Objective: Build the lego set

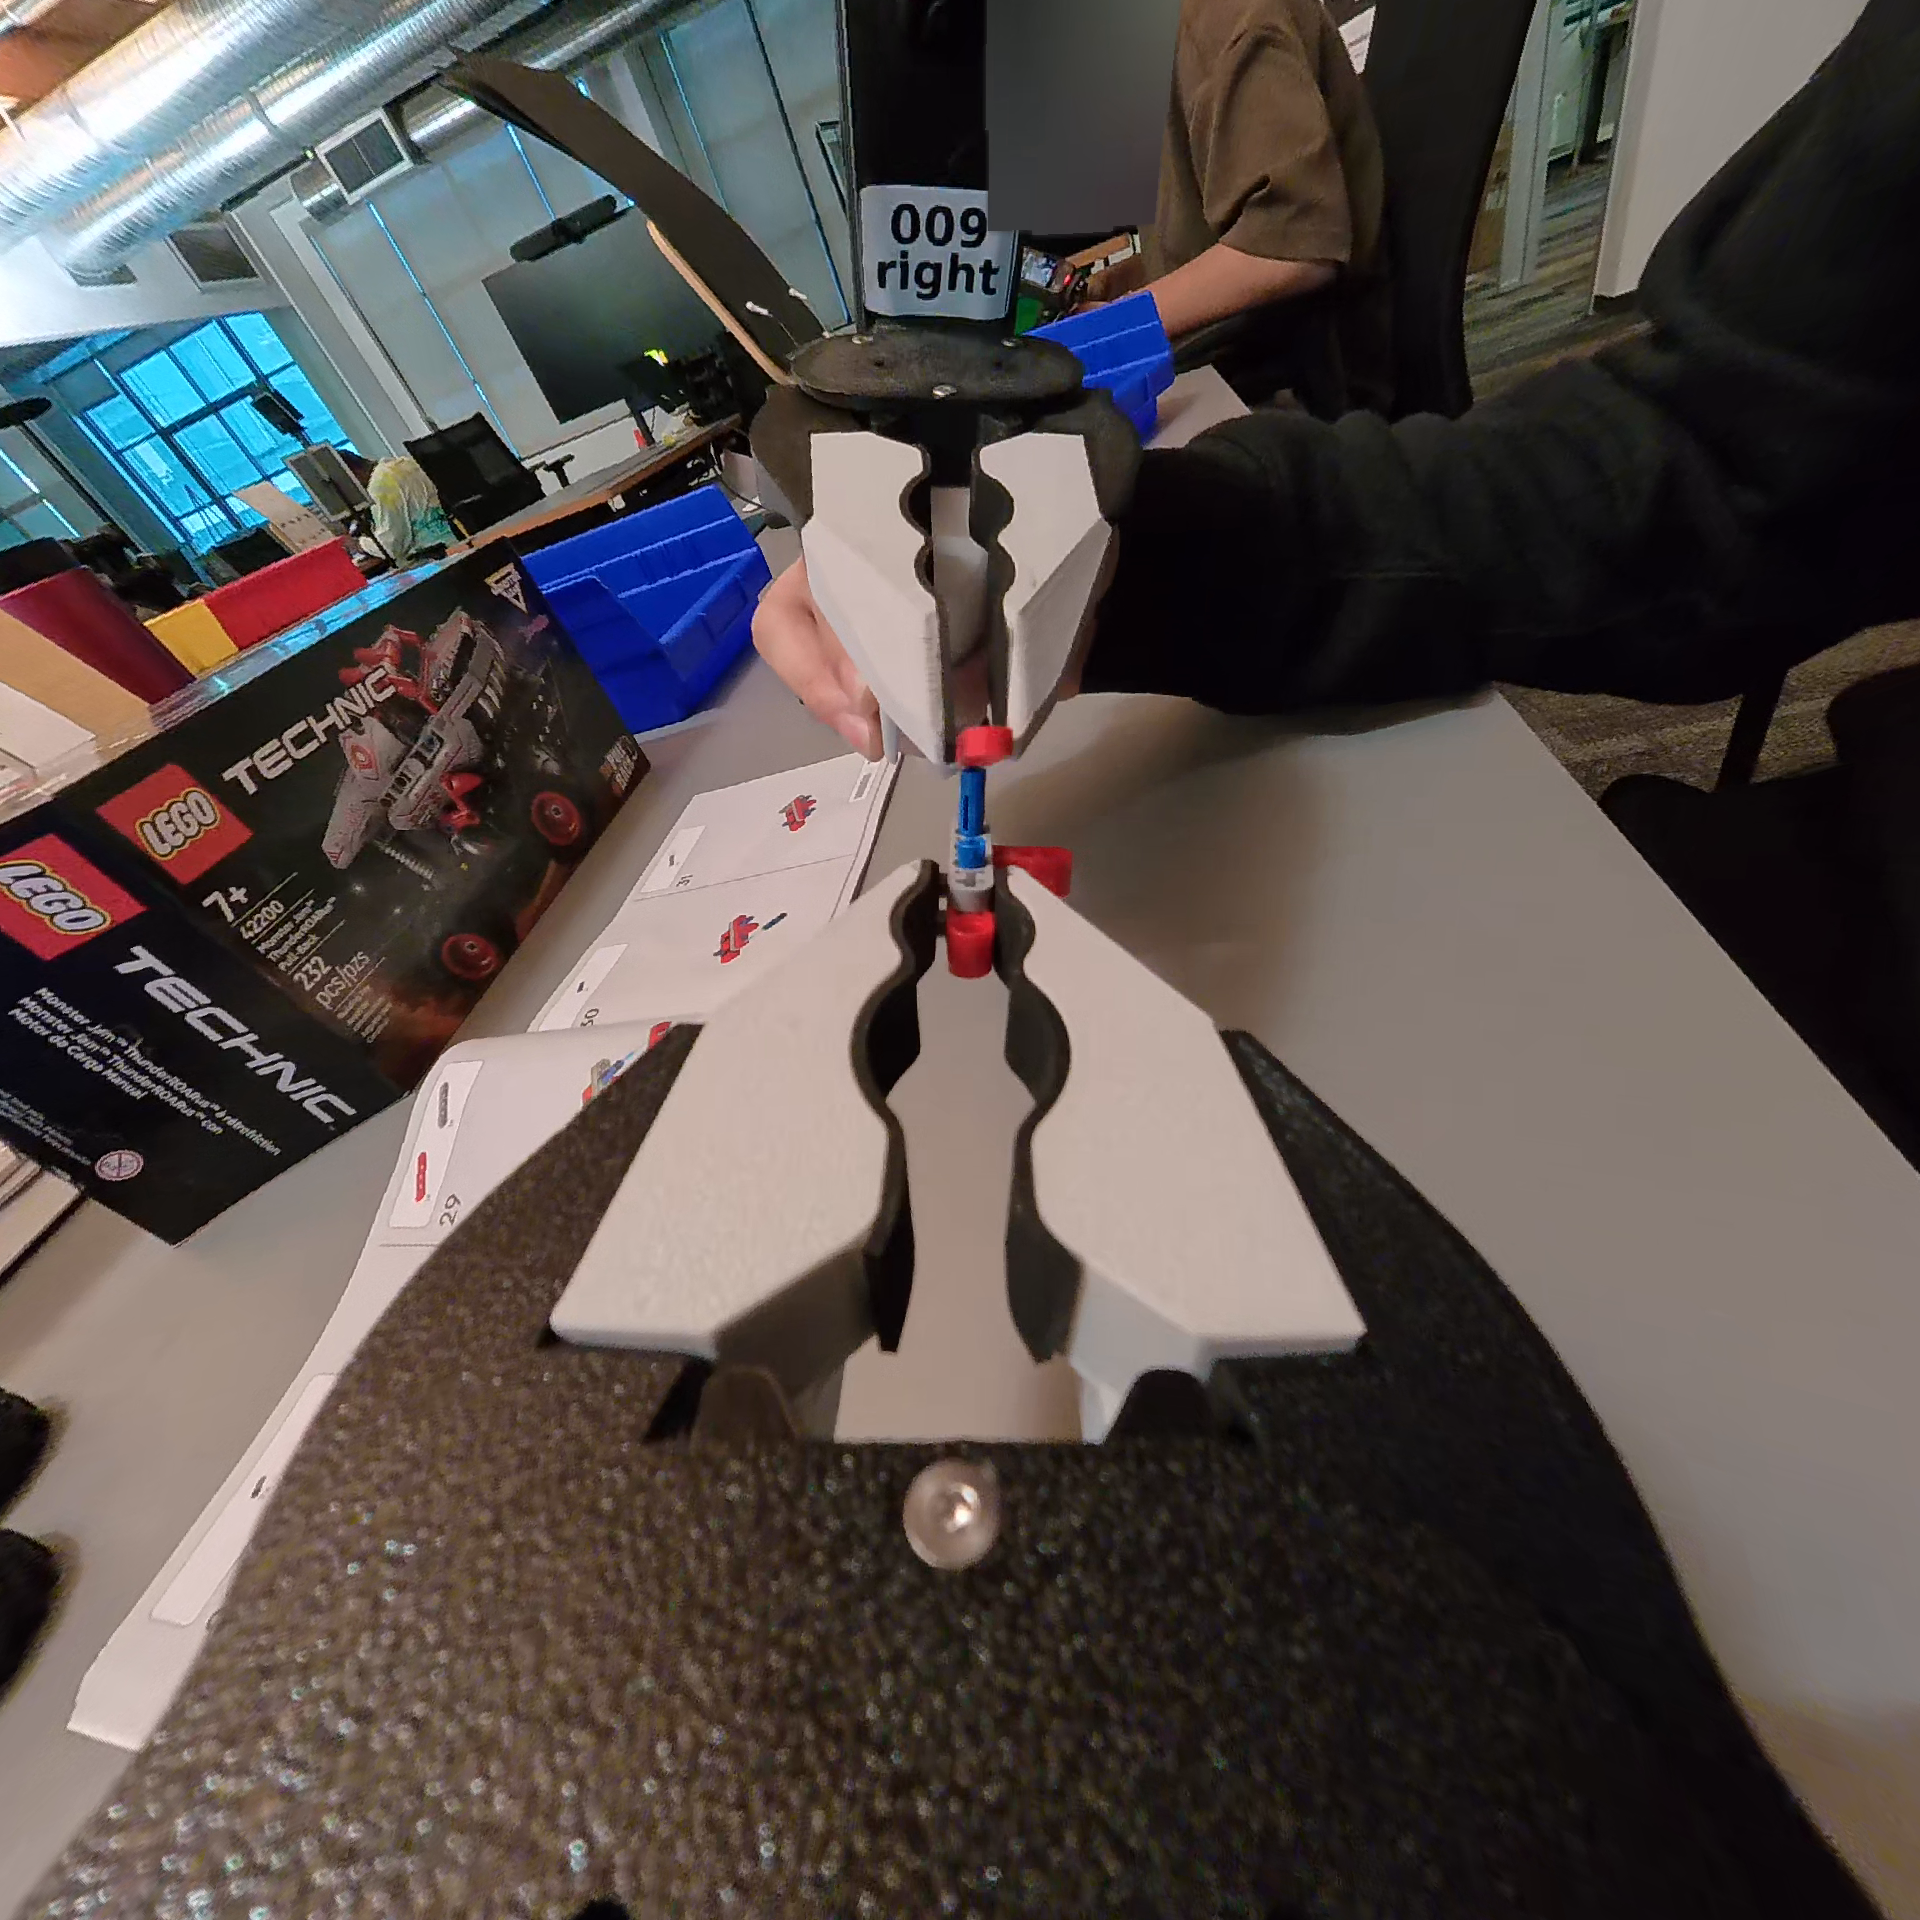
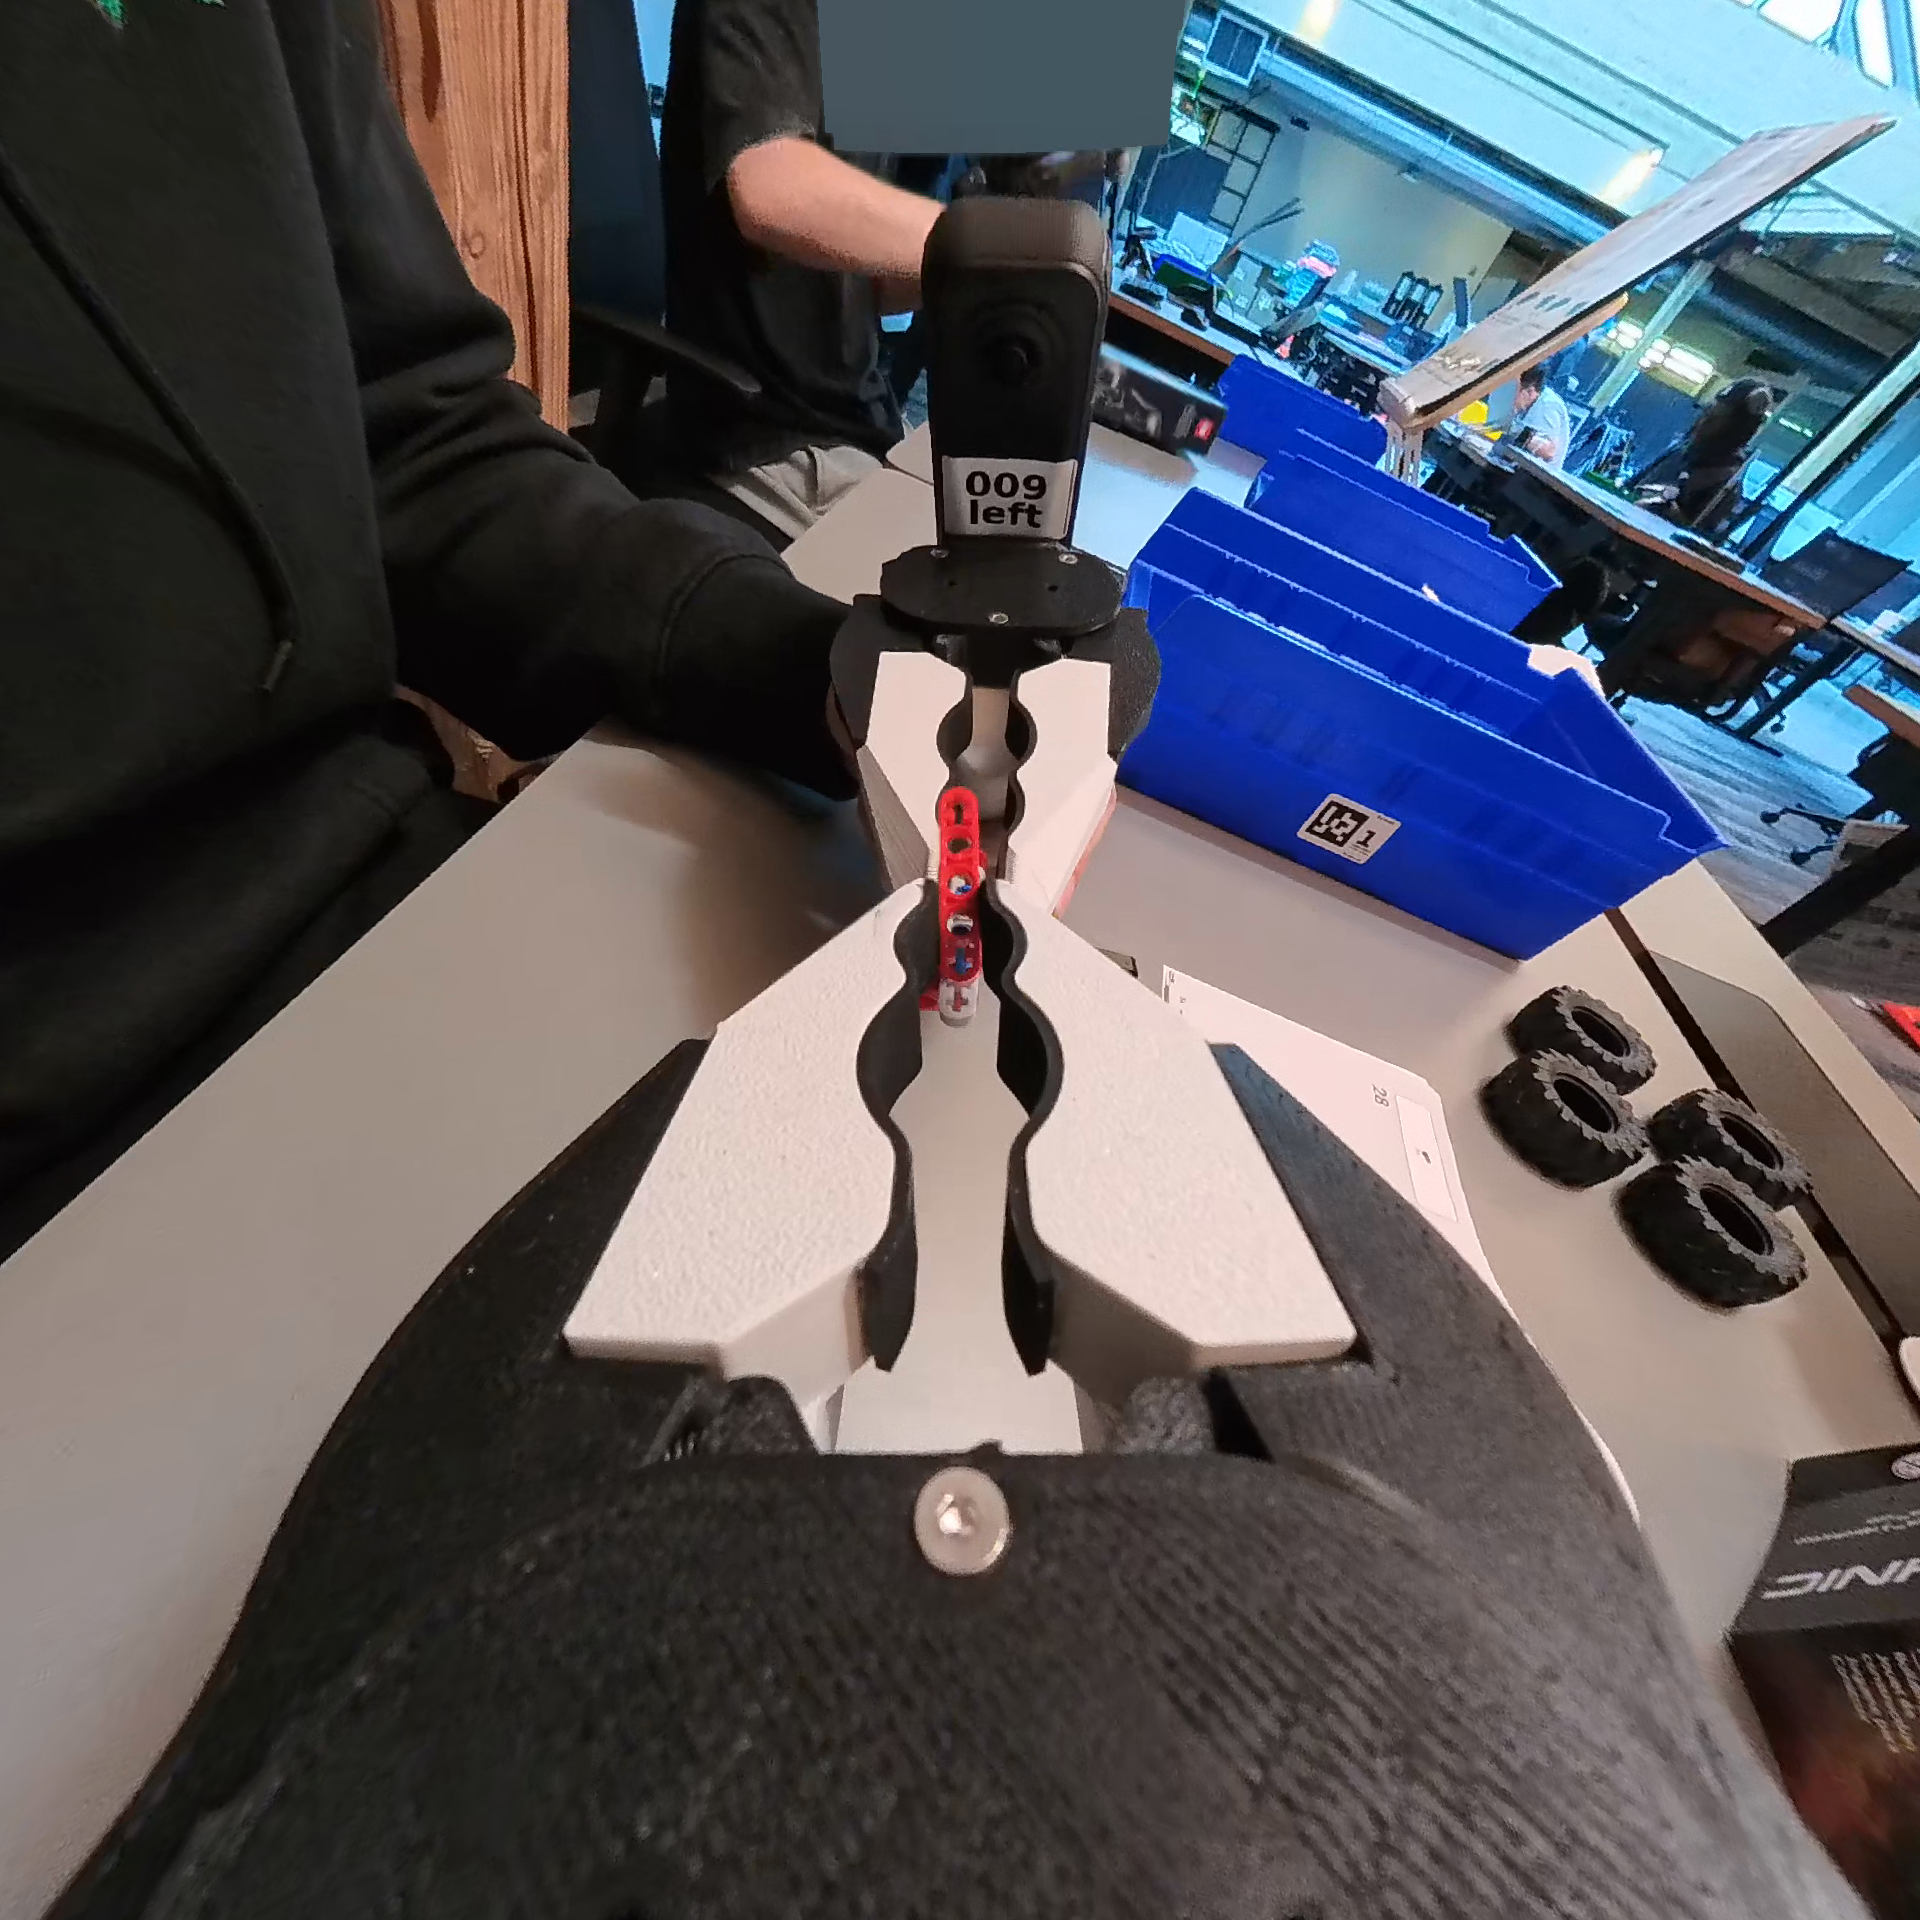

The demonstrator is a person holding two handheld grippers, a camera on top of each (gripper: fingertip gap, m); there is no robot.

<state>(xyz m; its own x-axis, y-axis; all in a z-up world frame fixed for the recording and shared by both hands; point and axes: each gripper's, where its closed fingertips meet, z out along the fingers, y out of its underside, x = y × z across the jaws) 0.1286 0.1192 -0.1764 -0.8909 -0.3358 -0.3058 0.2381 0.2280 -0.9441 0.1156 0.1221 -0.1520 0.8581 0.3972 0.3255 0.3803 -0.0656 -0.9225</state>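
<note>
Both grippers meet tip to tip above the grey table (image 1: 1351, 987). My left gripper (image 1: 971, 899) is shut on a small assembly (image 1: 968, 914) of red, grey and blue Technic parts, with a red piece sticking out to its right. A blue pin (image 1: 972, 800) runs from it to a red piece (image 1: 984, 745) that my right gripper (image 1: 982, 743) is shut on. In the right wrist view, my right gripper (image 2: 961, 914) pinches a red beam with holes (image 2: 958, 894), seen face-on, and the left gripper (image 2: 971, 862) faces it just behind.
The Lego box (image 1: 260, 883) and an open instruction booklet (image 1: 748, 862) lie on the left. Blue bins (image 2: 1403, 748) stand at the back. Several black tyres (image 2: 1642, 1143) sit on the table. A second person sits across the table. The tips of both grippers are at nearly the same place.
</note>
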